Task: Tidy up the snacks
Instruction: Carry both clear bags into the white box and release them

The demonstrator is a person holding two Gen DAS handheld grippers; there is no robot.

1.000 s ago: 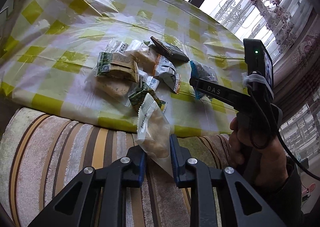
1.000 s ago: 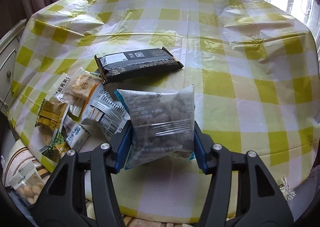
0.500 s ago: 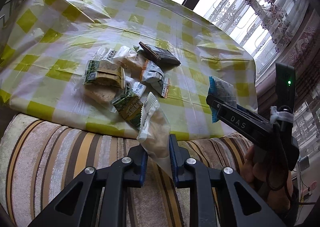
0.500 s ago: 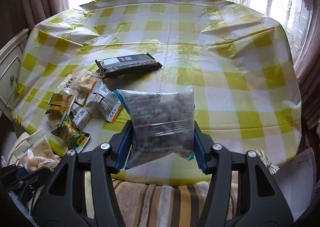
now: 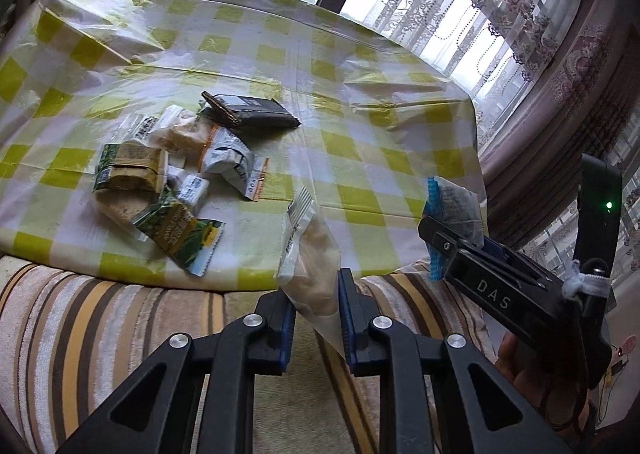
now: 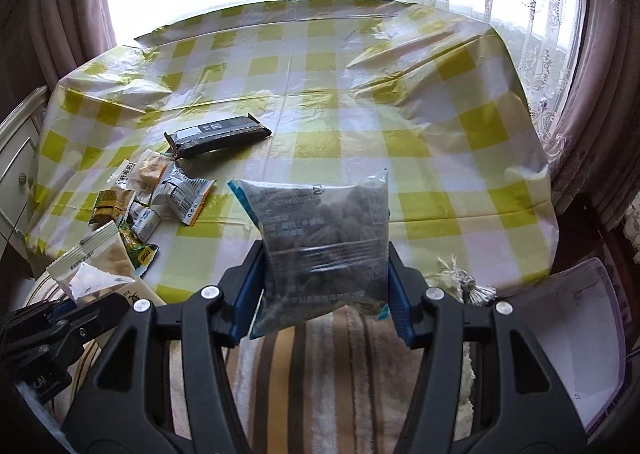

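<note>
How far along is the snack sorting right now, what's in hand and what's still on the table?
Nothing looks sorted yet; no finished group or container shows. In hand: the left tool grips a clear pale snack bag, and the right tool grips a clear bag of dark snacks, both lifted off the table. Left: the black bar and a loose pile of small packets still on the checked cloth.

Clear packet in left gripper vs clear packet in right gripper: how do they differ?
Contents: the clear packet of pale beige snacks in the left gripper is light; the clear packet of dark brown pieces in the right gripper is dark.
Width: the pale packet is pinched narrow; the dark one spans wide-set jaws.
Trim: white ribbed seal versus blue edge.
Shared: both transparent, held off the yellow-checked tablecloth.
</note>
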